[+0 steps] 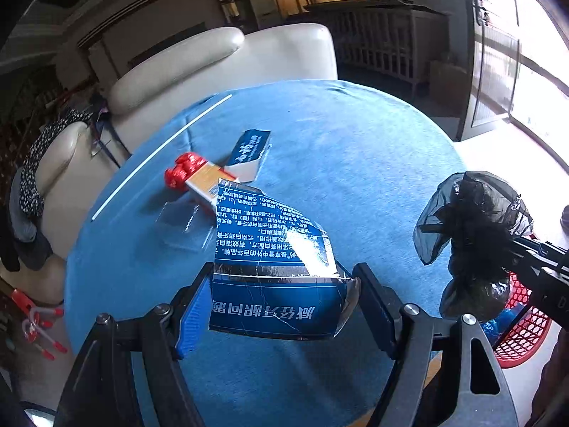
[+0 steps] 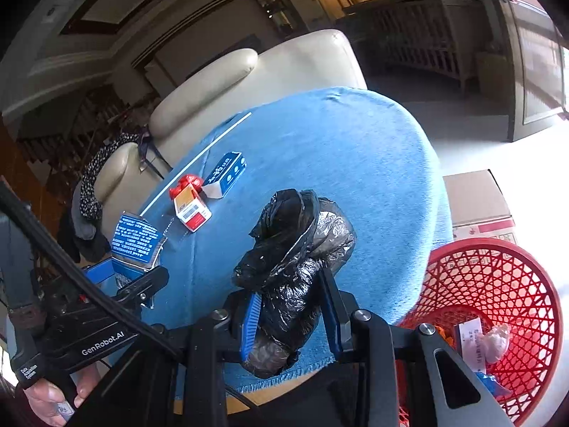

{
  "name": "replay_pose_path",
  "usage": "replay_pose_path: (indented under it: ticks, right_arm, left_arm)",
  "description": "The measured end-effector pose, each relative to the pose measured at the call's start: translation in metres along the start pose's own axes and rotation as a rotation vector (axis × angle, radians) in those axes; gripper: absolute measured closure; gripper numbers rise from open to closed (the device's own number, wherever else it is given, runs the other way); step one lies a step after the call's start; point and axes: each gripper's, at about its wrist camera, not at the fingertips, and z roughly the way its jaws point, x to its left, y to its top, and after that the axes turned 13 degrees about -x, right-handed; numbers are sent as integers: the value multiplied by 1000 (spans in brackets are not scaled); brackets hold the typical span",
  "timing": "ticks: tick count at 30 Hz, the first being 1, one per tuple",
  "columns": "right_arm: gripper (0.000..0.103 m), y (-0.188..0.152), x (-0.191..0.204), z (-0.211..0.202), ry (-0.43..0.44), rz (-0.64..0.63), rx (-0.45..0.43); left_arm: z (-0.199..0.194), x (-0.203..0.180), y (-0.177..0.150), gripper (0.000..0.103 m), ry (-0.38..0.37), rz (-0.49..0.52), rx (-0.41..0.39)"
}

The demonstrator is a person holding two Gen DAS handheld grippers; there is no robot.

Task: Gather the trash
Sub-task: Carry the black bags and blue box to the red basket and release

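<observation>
My left gripper (image 1: 281,306) is shut on a torn blue carton with white Chinese print (image 1: 274,270) and holds it above the blue round table (image 1: 355,163); the carton also shows in the right wrist view (image 2: 133,240). My right gripper (image 2: 291,320) is shut on a crumpled black plastic bag (image 2: 295,259), also in the left wrist view (image 1: 469,235). On the table lie an orange-and-white box (image 2: 192,208), a red crumpled wrapper (image 1: 183,169), a small blue box (image 2: 227,172) and a white straw (image 1: 160,156). A red mesh basket (image 2: 498,284) stands at the right.
A cream leather armchair (image 1: 220,67) stands behind the table with dark clothes (image 1: 39,163) over its arm. A cardboard box (image 2: 476,203) sits on the floor beyond the basket. The basket holds some wrappers (image 2: 476,341). A clear plastic film (image 1: 177,224) lies on the cloth.
</observation>
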Motion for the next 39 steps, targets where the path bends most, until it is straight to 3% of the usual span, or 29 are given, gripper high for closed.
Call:
replay_pose_path:
  ticks: [24,36,39]
  right_arm:
    - [69,10,-17,-24,-24,43,-54]
    - [69,10,-51,-34,-81,97,-55]
    - [69,10,-62,-38,-105,109,-60]
  left_arm:
    - [-6,-35,15,25,-35,84,-27]
    - [-2,-59,20,25,-72,142,-25]
    - [-3,-70,22,25,-112,152,-24]
